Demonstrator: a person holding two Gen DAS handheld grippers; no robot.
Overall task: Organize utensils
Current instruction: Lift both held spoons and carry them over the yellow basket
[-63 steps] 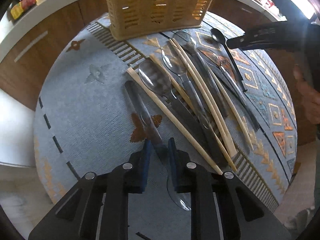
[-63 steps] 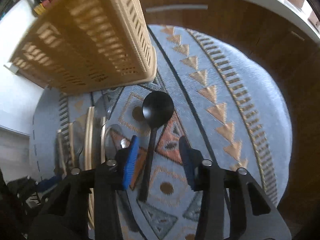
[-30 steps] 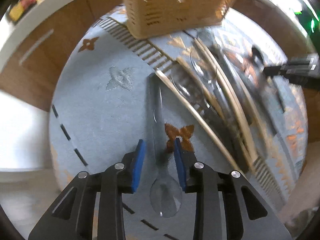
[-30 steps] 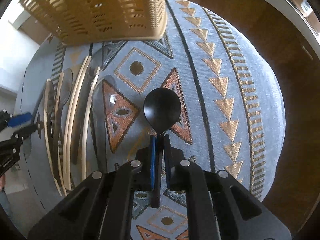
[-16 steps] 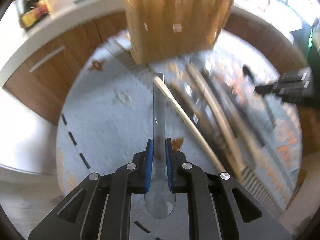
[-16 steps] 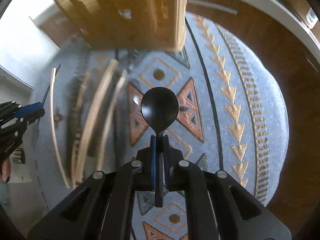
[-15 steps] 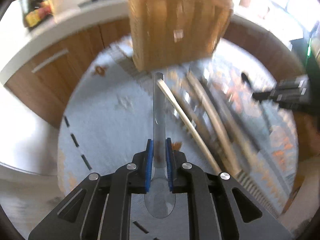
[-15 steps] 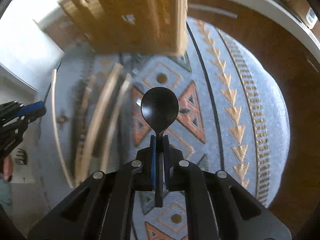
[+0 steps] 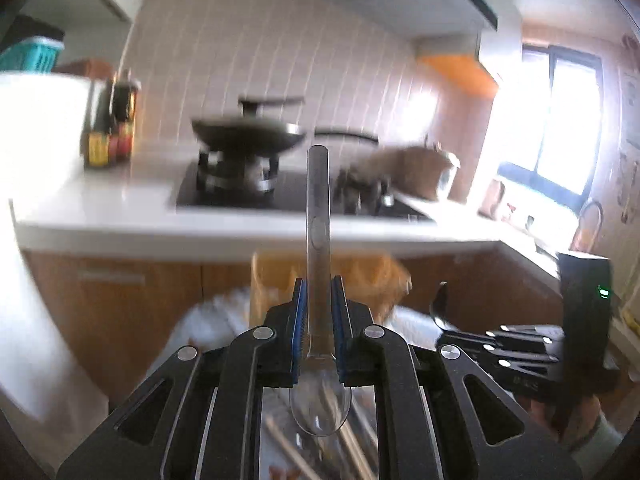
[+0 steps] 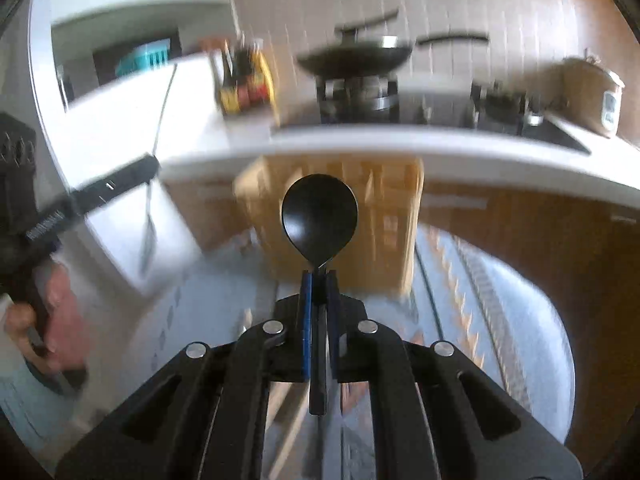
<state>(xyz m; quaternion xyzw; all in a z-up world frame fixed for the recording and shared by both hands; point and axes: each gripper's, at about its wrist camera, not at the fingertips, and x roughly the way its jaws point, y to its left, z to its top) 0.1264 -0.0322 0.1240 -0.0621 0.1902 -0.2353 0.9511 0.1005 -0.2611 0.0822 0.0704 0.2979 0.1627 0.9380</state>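
On the left gripper's (image 9: 318,300) black body, seen at the right camera's left edge, white lettering is showing but blurring past reading. The pads are pressing on a clear plastic spoon (image 9: 318,240), handle pointing forward, bowl trailing back between the arms. The right gripper (image 10: 319,284) is pinching a black spoon (image 10: 319,216) by its neck, bowl forward. The tan slatted basket (image 10: 360,220) is smearing with motion behind both spoons; chopsticks (image 9: 344,448) are peeking out below, half hidden. A patterned grey cloth (image 10: 500,320) is covering the table, a white counter (image 9: 120,220) with a wok (image 9: 246,132) and bottles (image 9: 110,128) beyond.
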